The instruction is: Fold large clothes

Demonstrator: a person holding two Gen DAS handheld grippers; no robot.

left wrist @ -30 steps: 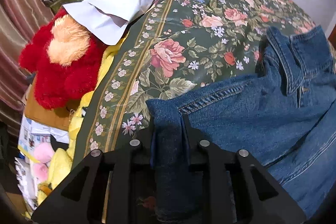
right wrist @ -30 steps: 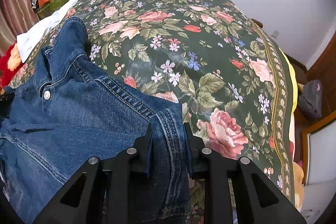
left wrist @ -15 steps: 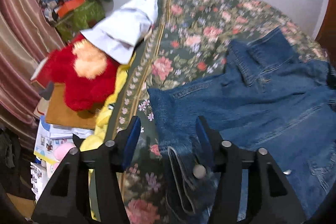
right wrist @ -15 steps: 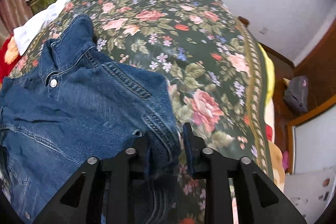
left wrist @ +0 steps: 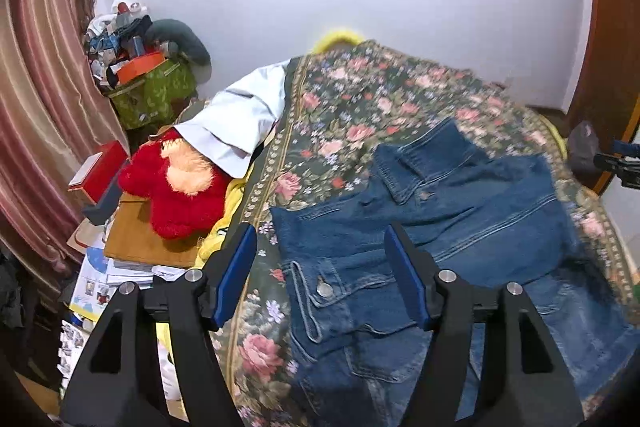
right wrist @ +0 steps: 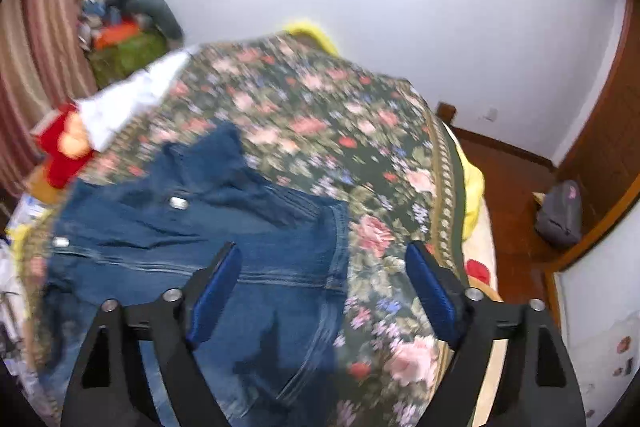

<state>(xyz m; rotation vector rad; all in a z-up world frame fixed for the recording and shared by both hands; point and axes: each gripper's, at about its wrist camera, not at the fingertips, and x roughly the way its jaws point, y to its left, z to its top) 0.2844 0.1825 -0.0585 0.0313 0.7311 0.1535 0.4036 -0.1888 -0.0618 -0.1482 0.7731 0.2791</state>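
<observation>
A blue denim jacket (left wrist: pixel 460 223) lies spread on the floral bedspread (left wrist: pixel 360 107), collar toward the far wall, its sleeves folded in over the body. My left gripper (left wrist: pixel 320 267) is open and empty, raised above the jacket's left side near a buttoned cuff (left wrist: pixel 320 291). My right gripper (right wrist: pixel 324 275) is open and empty, raised above the jacket's (right wrist: pixel 208 235) right side. The right wrist view is blurred. The other gripper shows at the right edge of the left wrist view (left wrist: pixel 620 163).
A white garment (left wrist: pixel 240 119) and a red plush toy (left wrist: pixel 176 187) lie at the bed's left edge, above stacked boxes and papers. A cluttered green bag (left wrist: pixel 148 95) and curtain (left wrist: pixel 36 107) stand at left. A dark bag (right wrist: pixel 560 211) sits on the floor at right.
Both grippers were shut on the jacket's sleeves a second ago. Both have opened, let go of the denim and pulled back and up from the bed.
</observation>
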